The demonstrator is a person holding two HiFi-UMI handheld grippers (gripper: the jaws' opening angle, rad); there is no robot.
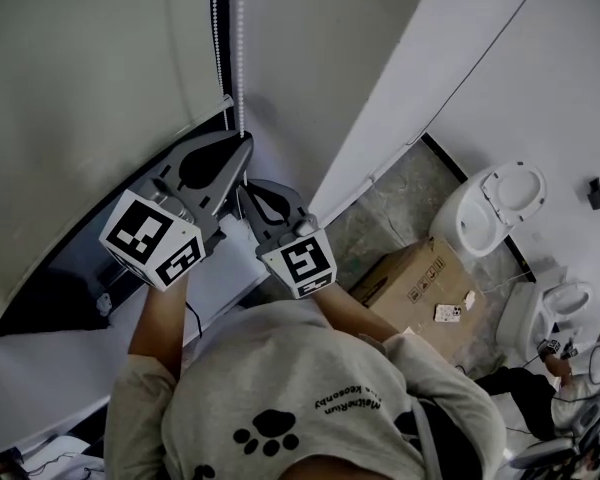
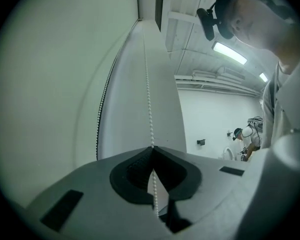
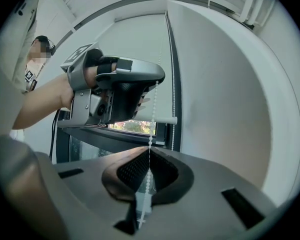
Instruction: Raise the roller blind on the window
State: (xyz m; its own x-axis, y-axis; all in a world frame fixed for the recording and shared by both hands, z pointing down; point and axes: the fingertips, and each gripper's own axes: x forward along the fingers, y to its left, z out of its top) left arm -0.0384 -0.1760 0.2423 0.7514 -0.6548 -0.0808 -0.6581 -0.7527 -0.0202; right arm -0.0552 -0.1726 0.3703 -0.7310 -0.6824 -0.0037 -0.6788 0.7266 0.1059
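Observation:
The white bead chain (image 1: 241, 48) hangs beside the grey roller blind (image 1: 80, 98), with a second strand (image 1: 216, 28) just left of it. My left gripper (image 1: 242, 140) is shut on the chain, which runs between its closed tips (image 2: 151, 147). Right below it, my right gripper (image 1: 247, 187) is shut on the same strand (image 3: 150, 148). From the right gripper view, the left gripper (image 3: 157, 79) sits higher on the chain (image 3: 152, 114). The blind's bottom bar (image 3: 155, 120) hangs above a strip of open window (image 3: 130, 127).
A white window sill (image 1: 40, 368) lies below the dark glass. To the right on the floor stand a cardboard box (image 1: 420, 288) and white toilets (image 1: 495, 203). A person (image 1: 580, 368) crouches at the far right edge.

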